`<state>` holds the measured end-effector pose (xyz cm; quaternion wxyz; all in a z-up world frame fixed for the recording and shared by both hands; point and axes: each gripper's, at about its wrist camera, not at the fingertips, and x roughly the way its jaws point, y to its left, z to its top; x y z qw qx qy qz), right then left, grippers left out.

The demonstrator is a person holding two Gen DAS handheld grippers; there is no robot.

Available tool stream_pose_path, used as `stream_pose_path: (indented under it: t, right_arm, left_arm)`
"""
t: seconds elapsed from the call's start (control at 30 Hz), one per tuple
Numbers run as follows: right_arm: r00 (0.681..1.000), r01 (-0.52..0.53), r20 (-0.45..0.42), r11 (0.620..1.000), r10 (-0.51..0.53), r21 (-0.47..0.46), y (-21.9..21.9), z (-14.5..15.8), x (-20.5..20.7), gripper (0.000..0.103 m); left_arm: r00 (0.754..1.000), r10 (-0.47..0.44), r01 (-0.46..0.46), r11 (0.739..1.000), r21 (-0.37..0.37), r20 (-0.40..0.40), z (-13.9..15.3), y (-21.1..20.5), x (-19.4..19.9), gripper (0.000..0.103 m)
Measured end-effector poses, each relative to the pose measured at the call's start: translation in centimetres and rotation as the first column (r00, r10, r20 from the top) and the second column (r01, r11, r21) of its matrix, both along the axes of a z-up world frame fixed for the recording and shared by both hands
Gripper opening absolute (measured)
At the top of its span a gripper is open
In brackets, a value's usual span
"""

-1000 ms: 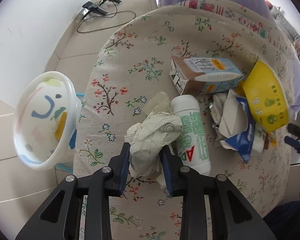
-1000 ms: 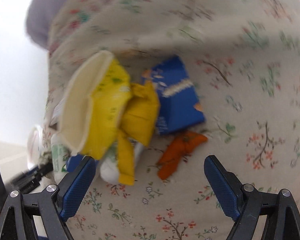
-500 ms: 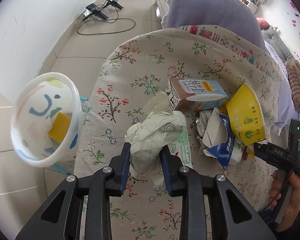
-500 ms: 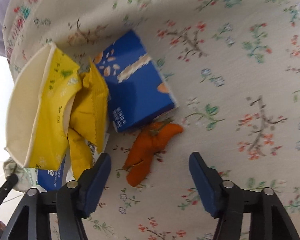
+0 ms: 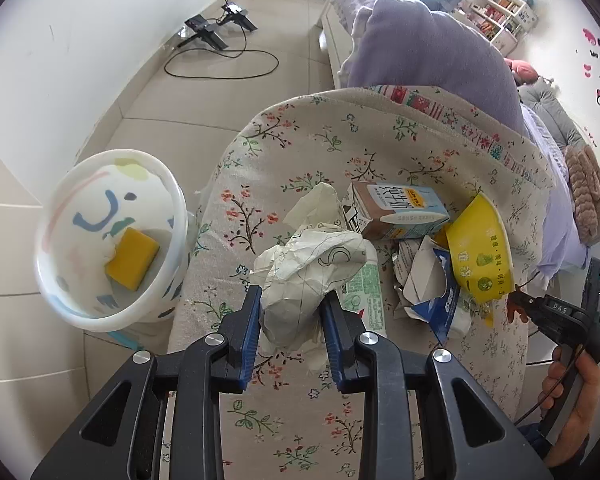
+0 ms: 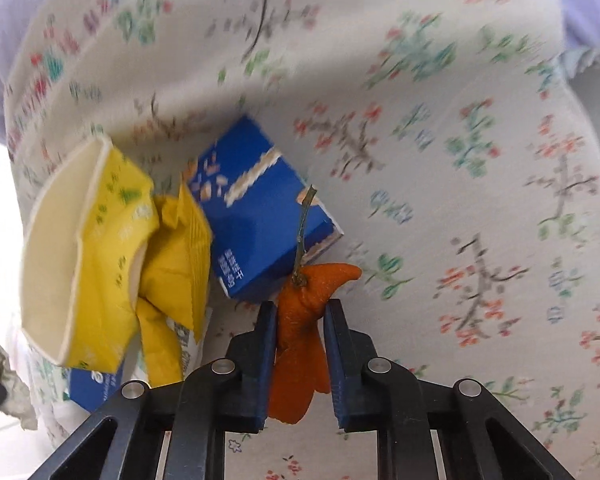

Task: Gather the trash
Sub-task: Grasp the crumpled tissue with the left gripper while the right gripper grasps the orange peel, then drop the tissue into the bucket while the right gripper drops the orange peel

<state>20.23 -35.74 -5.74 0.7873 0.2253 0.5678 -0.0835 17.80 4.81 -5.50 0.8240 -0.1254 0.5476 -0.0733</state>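
Two hand-held grippers at work over a floral cloth [image 5: 300, 152] strewn with litter. The right gripper [image 6: 300, 316] has just been closing: a second ago its jaws stood wide on either side of an orange peel [image 6: 300, 320] lying flat on the cloth, and they now pinch that peel between the pads, its stem pointing up and away beside the blue carton [image 6: 256, 216]. The peel looks secured and ready to lift. The left gripper [image 5: 292, 312] is clamped on a crumpled paper wad [image 5: 308, 268], as it was a second ago, and has carried it higher; more of the room now shows beyond the cloth. The bin [image 5: 112, 236], off the cloth's left edge, holds a yellow piece [image 5: 132, 258] that was not resting on its bottom a second ago. On the cloth remain a milk carton [image 5: 400, 210], a yellow bowl [image 5: 480, 248], a white bottle [image 5: 366, 288] and torn wrappers [image 5: 428, 284]. Judged stage: early, with two pieces in hand and most litter uncollected.
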Motion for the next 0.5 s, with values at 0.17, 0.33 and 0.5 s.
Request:
stream_pose_path:
  t: [0.17,0.33,0.5]
  right_arm:
    - [0.997,0.040,0.064,0.999,-0.041,0.015,-1.7,2.0,-0.6,0.020]
    - [0.977,0.003,0.213,0.997,-0.019,0.072,-1.7,4.8,-1.0,0.020]
    - [0.959,-0.070,0.276,0.997,0.056,0.039,0.9,5.9,-0.7,0.020]
  left_arm:
    - [1.000,0.007,-0.007,1.000,-0.015,0.005,0.3,0.4,0.0,0.031]
    - [1.000,0.022,-0.021,0.999,-0.037,0.019,1.0,1.2,0.1,0.031]
    - [0.993,0.115,-0.113,0.992,-0.057,0.031,2.2,5.0,0.6,0.031]
